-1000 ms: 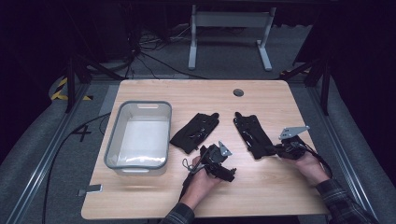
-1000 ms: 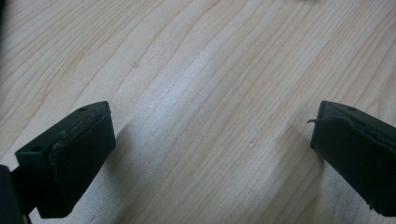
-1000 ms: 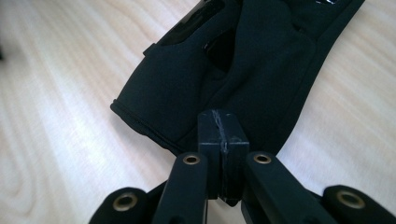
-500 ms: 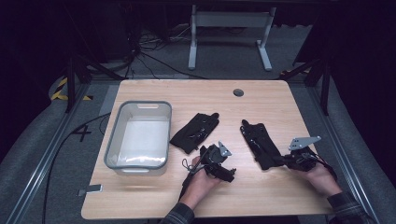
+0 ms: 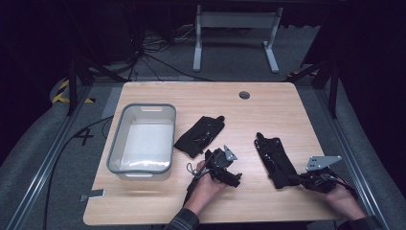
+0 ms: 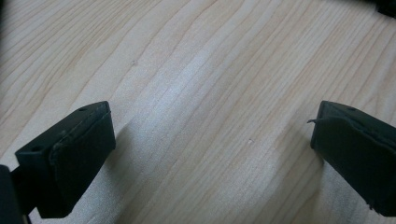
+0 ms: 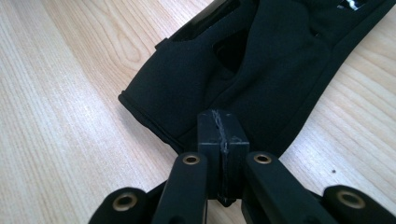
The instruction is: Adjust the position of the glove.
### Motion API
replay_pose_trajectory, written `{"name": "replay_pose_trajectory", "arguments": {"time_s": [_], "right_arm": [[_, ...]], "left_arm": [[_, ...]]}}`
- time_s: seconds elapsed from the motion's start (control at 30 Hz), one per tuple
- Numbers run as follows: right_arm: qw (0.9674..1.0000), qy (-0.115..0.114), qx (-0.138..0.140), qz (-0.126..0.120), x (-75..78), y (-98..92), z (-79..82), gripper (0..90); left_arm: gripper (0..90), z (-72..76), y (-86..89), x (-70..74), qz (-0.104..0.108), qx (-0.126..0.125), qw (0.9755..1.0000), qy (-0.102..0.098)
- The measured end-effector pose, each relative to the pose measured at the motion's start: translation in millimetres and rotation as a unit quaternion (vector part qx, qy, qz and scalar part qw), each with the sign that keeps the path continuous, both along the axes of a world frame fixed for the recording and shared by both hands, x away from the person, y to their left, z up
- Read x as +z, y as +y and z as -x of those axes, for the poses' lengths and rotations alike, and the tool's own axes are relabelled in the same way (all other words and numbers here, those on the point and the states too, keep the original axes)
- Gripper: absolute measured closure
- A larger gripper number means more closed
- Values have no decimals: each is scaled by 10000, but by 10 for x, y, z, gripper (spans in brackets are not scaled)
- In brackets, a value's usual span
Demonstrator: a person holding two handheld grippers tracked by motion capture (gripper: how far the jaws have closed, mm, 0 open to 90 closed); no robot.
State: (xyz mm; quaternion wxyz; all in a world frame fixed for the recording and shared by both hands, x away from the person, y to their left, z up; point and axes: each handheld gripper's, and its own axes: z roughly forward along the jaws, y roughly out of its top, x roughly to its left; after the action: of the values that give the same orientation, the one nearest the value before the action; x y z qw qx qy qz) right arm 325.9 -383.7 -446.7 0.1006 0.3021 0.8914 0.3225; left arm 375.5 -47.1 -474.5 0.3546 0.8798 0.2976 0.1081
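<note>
Black fabric glove [image 5: 276, 161], long and flat, on the pale wooden tabletop [image 5: 191, 96] at about four o'clock from table centre; cuff end pinched between the pressed-together jaws of the right gripper [image 5: 300, 180]. In the right gripper view, same glove [image 7: 261, 70] spread beyond the closed jaw tips of that gripper [image 7: 223, 133], its hem caught at the tips. Compared with one second earlier: glove displaced toward five o'clock, nearer the person's edge and farther from the table's middle; right gripper and the hand behind it drawn the same way, grip unchanged. Second black fabric glove [image 5: 200, 135], crumpled, just at seven o'clock from table centre, in the same place as before. Left gripper [image 5: 238, 176] at six o'clock, near the front edge, held where it was; in the left gripper view, jaws of this gripper [image 6: 210, 154] spread wide over bare wood, nothing between them. Clear rectangular plastic bin [image 5: 116, 152] at nine o'clock, unmoved, well apart from both gloves.

Count: gloves, two; grippers, two; bins, one; round grommet hole [image 5: 244, 95] in the tabletop at one o'clock, one; small grey tag [image 5: 92, 195] at the seven o'clock corner, one.
</note>
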Motion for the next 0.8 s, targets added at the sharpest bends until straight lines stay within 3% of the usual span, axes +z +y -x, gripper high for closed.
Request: {"name": "replay_pose_trajectory", "arguments": {"time_s": [0.17,0.47,0.67,0.8], "right_arm": [[9996,-196,-73,-183,104,-5,-86,898],[9988,-441,-172,-150,195,108,-577,898],[9993,-300,-242,32,66,152,-814,899],[9994,-214,-277,73,31,127,-830,899]], "left_arm": [[2,0,0,0,-1,3,10000,1],[2,0,0,0,-1,1,10000,0],[2,0,0,0,0,1,10000,0],[2,0,0,0,1,3,10000,0]]}}
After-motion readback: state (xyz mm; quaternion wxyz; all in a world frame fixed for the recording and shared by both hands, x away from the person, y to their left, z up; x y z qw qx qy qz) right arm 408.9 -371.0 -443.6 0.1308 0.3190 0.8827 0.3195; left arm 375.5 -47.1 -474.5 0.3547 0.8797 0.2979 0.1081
